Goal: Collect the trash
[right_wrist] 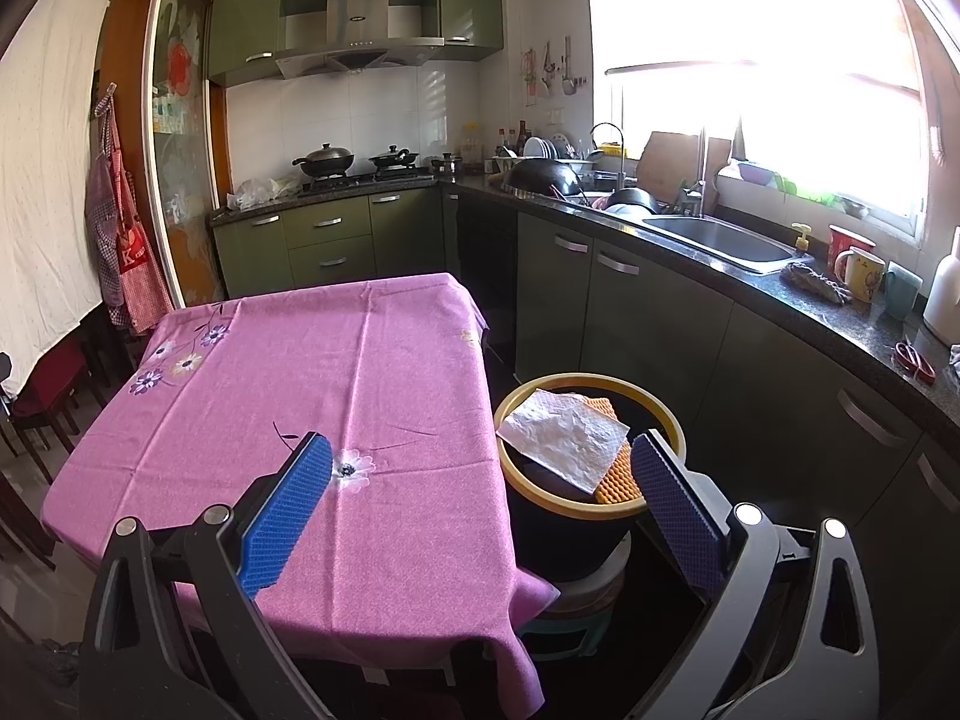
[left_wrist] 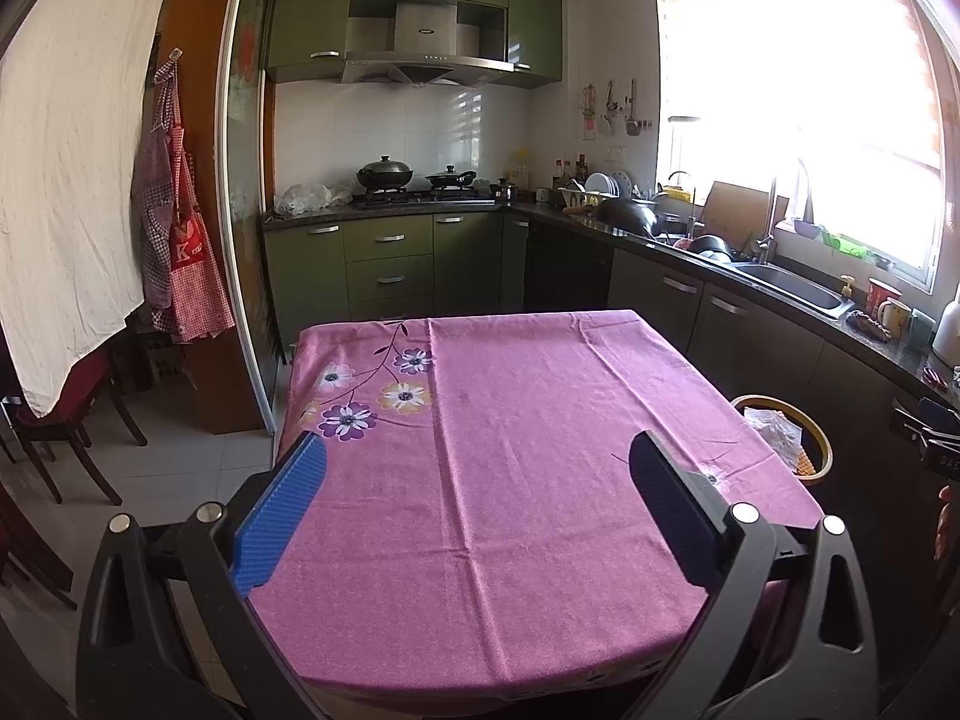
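While the left wrist view looks down a table under a pink floral tablecloth (left_wrist: 510, 450), the left gripper (left_wrist: 477, 456) hangs over it with jaws spread wide, holding nothing. Beyond: green cabinets (left_wrist: 384, 258), gas stove with two lidded woks (left_wrist: 384, 173), range hood (left_wrist: 423, 60), aprons (left_wrist: 174, 228) hanging at left, white sheet (left_wrist: 66, 192), sink (left_wrist: 792, 288) under a bright window. Yellow-rimmed trash bin (left_wrist: 822, 468) peeks past the table's right edge, crumpled paper (left_wrist: 774, 426) inside. Right wrist view: right gripper (right_wrist: 480, 459) wide open, empty, straddling the tablecloth's right edge and the bin (right_wrist: 564, 507). White paper towel (right_wrist: 564, 432) lies across the bin over an orange mesh piece (right_wrist: 618, 474). Bin sits on a stool (right_wrist: 576, 600), just beside the table. Mugs (right_wrist: 861, 270) and red scissors (right_wrist: 915, 360) on the dark countertop (right_wrist: 840, 324).
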A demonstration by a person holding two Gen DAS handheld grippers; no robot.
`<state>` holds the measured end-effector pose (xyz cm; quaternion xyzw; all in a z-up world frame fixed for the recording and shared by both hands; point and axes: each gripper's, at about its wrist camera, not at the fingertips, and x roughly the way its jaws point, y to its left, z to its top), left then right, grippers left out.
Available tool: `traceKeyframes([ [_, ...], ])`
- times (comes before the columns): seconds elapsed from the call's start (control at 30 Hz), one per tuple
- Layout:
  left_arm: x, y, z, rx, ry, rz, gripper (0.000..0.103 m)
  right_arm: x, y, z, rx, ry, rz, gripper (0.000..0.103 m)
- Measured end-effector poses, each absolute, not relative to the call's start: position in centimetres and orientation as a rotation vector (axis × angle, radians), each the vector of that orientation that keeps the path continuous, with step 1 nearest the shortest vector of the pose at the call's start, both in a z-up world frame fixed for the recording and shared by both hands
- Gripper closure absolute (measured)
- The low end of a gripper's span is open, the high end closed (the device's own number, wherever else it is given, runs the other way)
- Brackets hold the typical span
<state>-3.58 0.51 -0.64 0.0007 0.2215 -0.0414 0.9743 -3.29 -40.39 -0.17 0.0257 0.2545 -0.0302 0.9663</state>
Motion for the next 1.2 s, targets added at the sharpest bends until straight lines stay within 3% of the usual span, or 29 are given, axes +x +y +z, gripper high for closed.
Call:
traceKeyframes([
  [1.2,-3.11,0.52,-0.93,0.000,0.457,-0.103,0.007,-2.71,-40.10,-0.91,0.056,0.525,-0.063,0.005],
])
